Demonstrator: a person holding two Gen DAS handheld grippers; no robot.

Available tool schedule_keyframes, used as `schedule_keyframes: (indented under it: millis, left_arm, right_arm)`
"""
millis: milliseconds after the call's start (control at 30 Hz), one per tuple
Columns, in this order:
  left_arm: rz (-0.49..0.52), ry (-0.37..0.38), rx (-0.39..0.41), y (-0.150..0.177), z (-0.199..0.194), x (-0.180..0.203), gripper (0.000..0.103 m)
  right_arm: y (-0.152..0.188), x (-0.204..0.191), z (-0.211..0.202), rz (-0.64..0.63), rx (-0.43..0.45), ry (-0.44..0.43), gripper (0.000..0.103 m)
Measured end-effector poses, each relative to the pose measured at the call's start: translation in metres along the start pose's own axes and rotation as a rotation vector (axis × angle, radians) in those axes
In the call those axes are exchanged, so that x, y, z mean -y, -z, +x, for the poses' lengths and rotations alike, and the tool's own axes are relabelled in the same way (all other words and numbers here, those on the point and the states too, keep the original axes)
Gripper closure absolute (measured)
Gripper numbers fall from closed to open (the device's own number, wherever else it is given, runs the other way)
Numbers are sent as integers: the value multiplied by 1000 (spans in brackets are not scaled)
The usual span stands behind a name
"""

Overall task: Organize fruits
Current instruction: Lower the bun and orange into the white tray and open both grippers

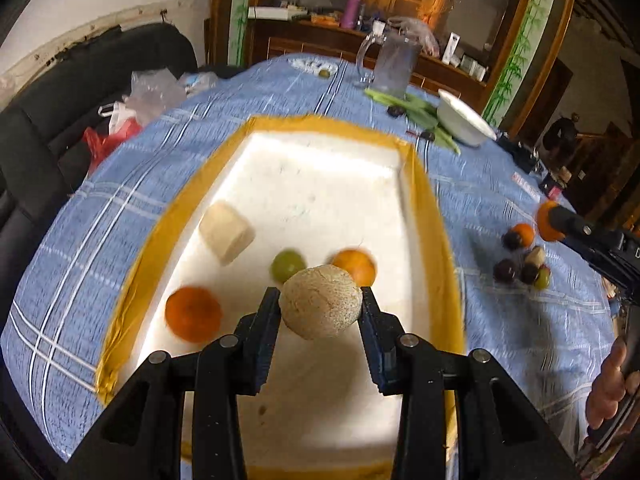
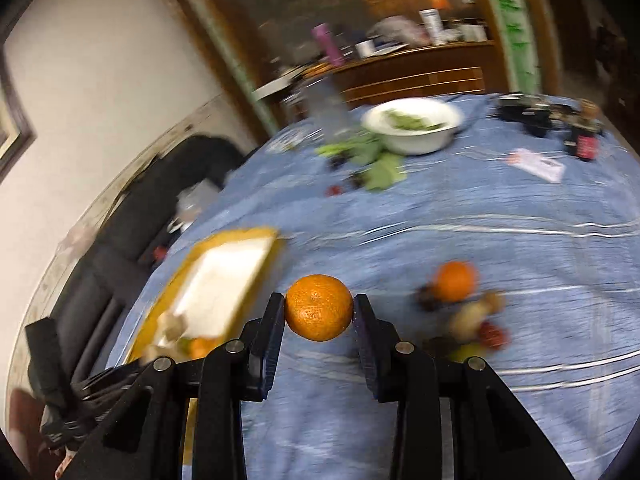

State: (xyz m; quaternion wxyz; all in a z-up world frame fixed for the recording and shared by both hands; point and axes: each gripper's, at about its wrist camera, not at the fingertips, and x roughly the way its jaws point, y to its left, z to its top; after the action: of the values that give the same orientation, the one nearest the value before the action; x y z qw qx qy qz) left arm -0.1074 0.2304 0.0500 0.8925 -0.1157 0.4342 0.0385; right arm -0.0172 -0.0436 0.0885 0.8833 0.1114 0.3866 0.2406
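While the left tool (image 1: 320, 300) grips a round tan netted fruit (image 1: 320, 302) above the white foam tray (image 1: 320, 184), the right tool (image 2: 319, 308) clamps an orange tangerine (image 2: 319, 307).

A blue checked cloth (image 1: 160, 184) is spread over the bench. A white bowl (image 1: 464, 120) is set at its far side beside green leaves (image 1: 416, 110) and a clear glass jug (image 1: 394, 66). Plastic bags (image 1: 132, 108) are heaped at the left edge. A purple bottle (image 1: 352, 7) is seen on the wooden sideboard (image 1: 320, 40) behind.
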Motion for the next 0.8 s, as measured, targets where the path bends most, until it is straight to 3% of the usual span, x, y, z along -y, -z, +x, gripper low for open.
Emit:
schedule_keyframes:
  millis: [233,400,667,767,800]
  left_arm:
    - [-12,3,-64,15,9,-14,65]
    - [-66,59,-90,18,15,-25,65]
    - [-105,103,-27,11,-6,-41,53]
    - [-123,105,-4,7,-13,-49,51]
    - [-132,104,4,6,-15,-52,49]
  right_arm:
    - [19,-77,50,-123,-104,-66,65]
    - [21,-113,83,-206,-156,-53,65]
    - [20,-131,133,-241,-245,6,64]
    - [17,-133,141,-228,-259,4,55]
    - [15,-133,141,-219,-254,1,48]
